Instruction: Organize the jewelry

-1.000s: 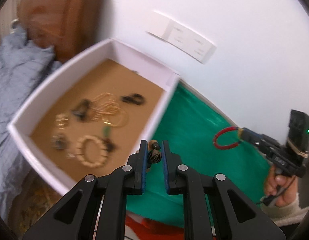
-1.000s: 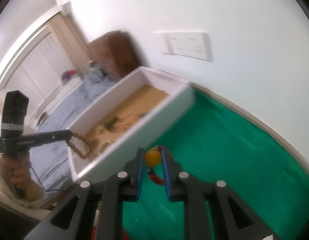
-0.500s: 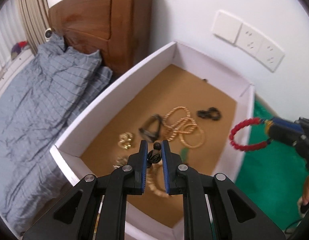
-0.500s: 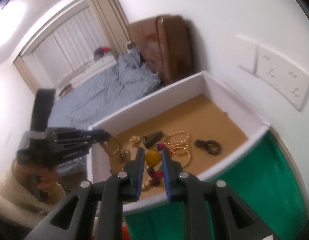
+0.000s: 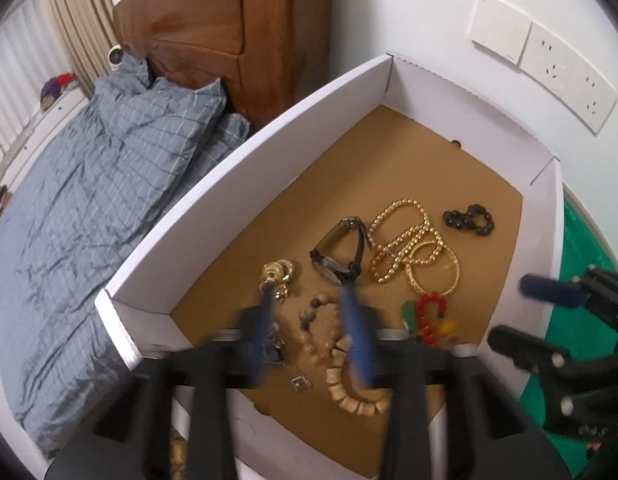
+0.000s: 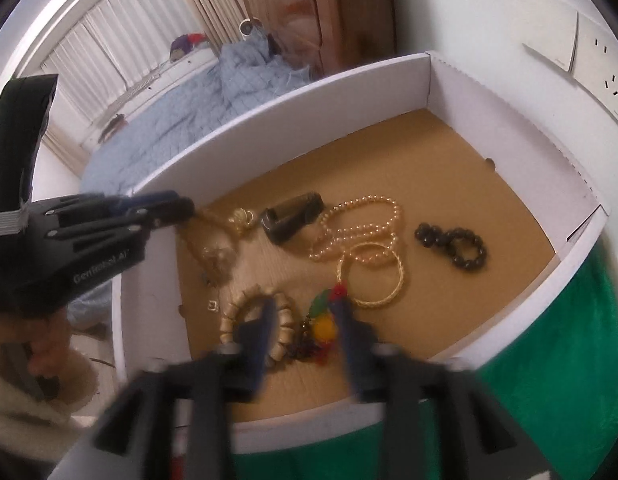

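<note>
A white box (image 5: 269, 128) (image 6: 309, 100) with a brown floor holds the jewelry. My left gripper (image 5: 309, 296) (image 6: 181, 206) hangs over its near left part, jaws opening. The brown bead bracelet (image 5: 311, 314) (image 6: 213, 252) lies loose and blurred below them, touching neither pad. My right gripper (image 6: 305, 312) (image 5: 525, 316) is over the near right part, jaws also opening. The red bracelet with a yellow bead (image 6: 325, 326) (image 5: 429, 314) sits on the floor between its fingers, free of both.
Also in the box are a watch (image 5: 341, 256), a gold bead necklace (image 5: 401, 236), a gold bangle (image 5: 433, 268), a black bead bracelet (image 5: 469, 220), gold earrings (image 5: 279, 272) and a tan wooden bracelet (image 5: 349, 392). A bed (image 5: 89, 200) lies left, green cloth (image 6: 529, 360) right.
Both grippers came over the box and sank toward its floor. Their jaws went from shut on the bracelets to apart, and both bracelets dropped out of the grip.
</note>
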